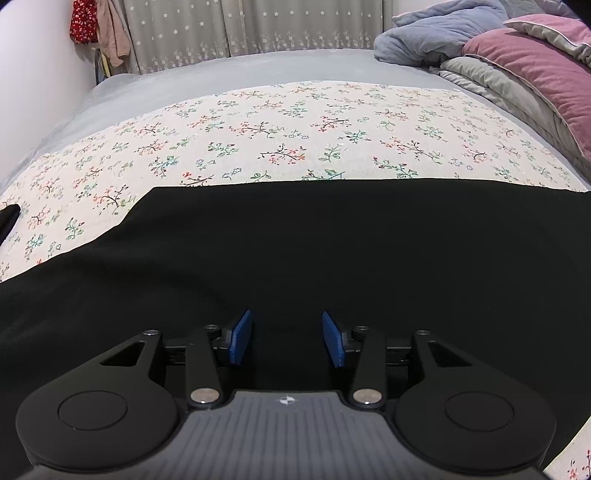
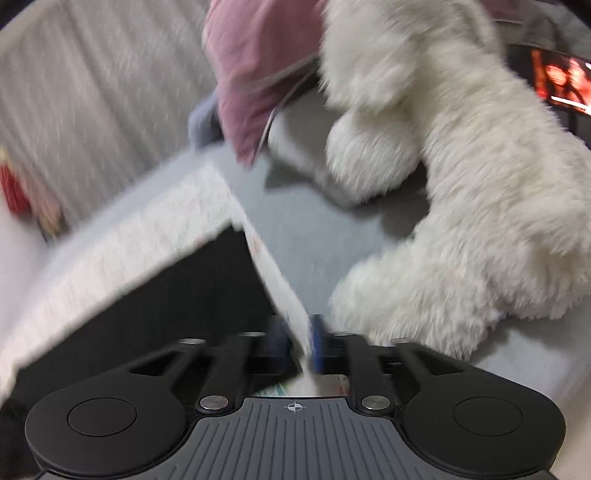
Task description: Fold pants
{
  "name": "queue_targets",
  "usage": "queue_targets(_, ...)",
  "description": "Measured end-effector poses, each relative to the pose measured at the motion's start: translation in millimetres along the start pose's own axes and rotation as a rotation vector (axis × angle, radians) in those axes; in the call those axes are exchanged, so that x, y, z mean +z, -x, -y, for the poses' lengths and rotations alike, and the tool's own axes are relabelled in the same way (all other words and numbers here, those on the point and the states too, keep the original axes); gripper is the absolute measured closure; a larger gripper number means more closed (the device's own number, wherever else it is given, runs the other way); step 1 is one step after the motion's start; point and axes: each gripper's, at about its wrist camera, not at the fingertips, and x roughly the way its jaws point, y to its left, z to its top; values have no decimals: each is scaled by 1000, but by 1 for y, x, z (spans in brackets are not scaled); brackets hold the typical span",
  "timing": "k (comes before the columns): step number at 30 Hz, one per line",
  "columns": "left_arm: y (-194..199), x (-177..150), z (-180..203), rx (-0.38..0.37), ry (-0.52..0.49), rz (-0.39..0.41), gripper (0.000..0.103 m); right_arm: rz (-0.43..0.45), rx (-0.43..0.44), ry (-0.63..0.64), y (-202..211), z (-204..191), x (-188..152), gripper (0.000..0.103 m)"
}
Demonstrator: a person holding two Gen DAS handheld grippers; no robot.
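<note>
Black pants (image 1: 295, 240) lie spread flat on a floral cloth (image 1: 295, 129) on the bed. My left gripper (image 1: 288, 338) hovers low over the black fabric, open, its blue pads (image 1: 242, 339) well apart with nothing pinched between them. The right wrist view is blurred. In it the pants (image 2: 166, 295) show as a dark patch at the left. My right gripper (image 2: 298, 338) sits at the floral cloth's (image 2: 129, 251) right edge. Its pads (image 2: 317, 341) stand close together with that pale edge filling the narrow gap, so it looks shut on the cloth, not on the pants.
A big white plush toy (image 2: 480, 192) lies on the grey sheet (image 2: 314, 229) right of my right gripper. Pink and grey pillows (image 1: 535, 77) and a blue blanket (image 1: 424, 37) are piled at the back right. Curtains (image 1: 258, 26) and hanging clothes (image 1: 96, 26) stand behind the bed.
</note>
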Motion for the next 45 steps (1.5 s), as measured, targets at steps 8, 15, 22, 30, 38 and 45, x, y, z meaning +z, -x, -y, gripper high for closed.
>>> queue_targets(8, 3, -3, -2, 3, 6, 1, 42, -65, -104, 179, -33, -32, -12, 92)
queue_targets(15, 4, -4, -12, 13, 34, -11, 40, -100, -117, 212, -13, -34, -10, 96)
queue_targets(22, 10, -4, -12, 8, 47, -15, 39, -83, -118, 95, -7, -22, -4, 53)
queue_targets(30, 31, -9, 19, -116, 27, 4, 38, -228, 134, -348, -3, 8, -28, 50)
queue_targets(38, 34, -22, 66, -144, -121, 18, 35, -153, 121, -365, -30, -1, -35, 51)
queue_targets(45, 36, -24, 64, -152, -127, 28, 34, -84, 92, -345, -40, -9, -35, 51)
